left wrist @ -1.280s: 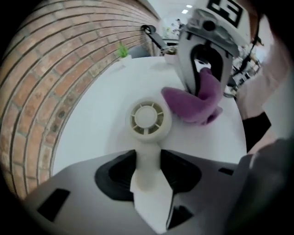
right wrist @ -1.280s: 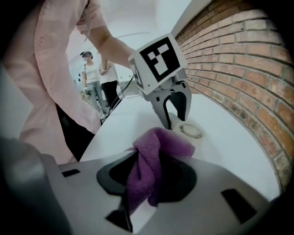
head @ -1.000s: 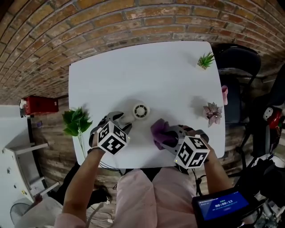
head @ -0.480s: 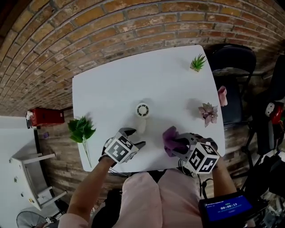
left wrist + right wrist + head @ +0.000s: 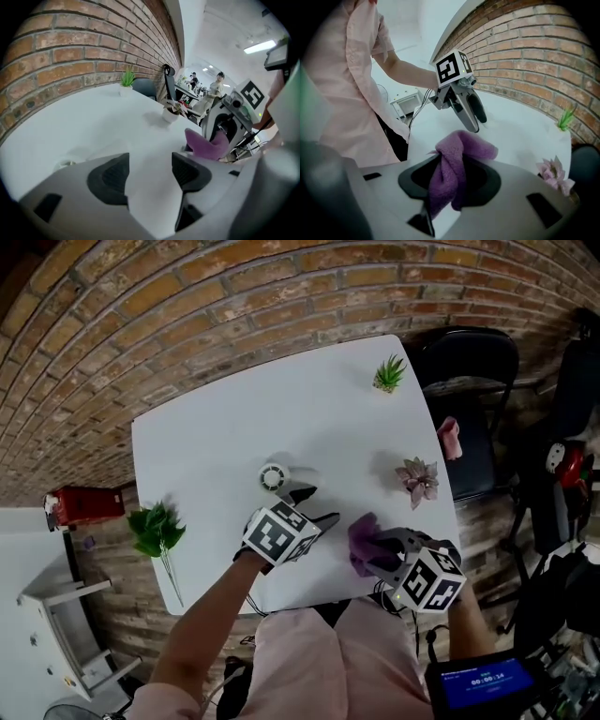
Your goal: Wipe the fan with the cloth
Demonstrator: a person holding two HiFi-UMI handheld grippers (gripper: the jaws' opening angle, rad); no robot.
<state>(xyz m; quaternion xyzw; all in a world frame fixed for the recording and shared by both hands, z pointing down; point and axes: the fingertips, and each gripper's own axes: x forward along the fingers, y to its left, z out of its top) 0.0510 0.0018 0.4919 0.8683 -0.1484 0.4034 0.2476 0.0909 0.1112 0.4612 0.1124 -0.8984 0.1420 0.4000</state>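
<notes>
Fan sits on the white bench, left of centre and a bit toward the near edge, round grille facing up. Nothing touches it.

Left gripper is over the bench just right of the fan and toward the near edge, tilted down, tips pointing toward the right edge. Its fingers are spread and have just been opening. Only bare bench shows between them, so it's empty. Near the fan but apart from it.

Right gripper is at the near right corner, also tilted down. Its fingers pinch the purple cloth. The cloth is bunched into a fold that sticks up past the tips, with a tail hanging down between the pads. In the head view the cloth is just right of the left gripper and well clear of the fan, with the left gripper between the two.

Other items:
- small green plant near the far right corner
- pink succulent by the right edge, about midway along it
- leafy green sprig off the bench, past the left edge near the near left corner
- dark chair past the right edge
- brick wall runs along the far edge
</notes>
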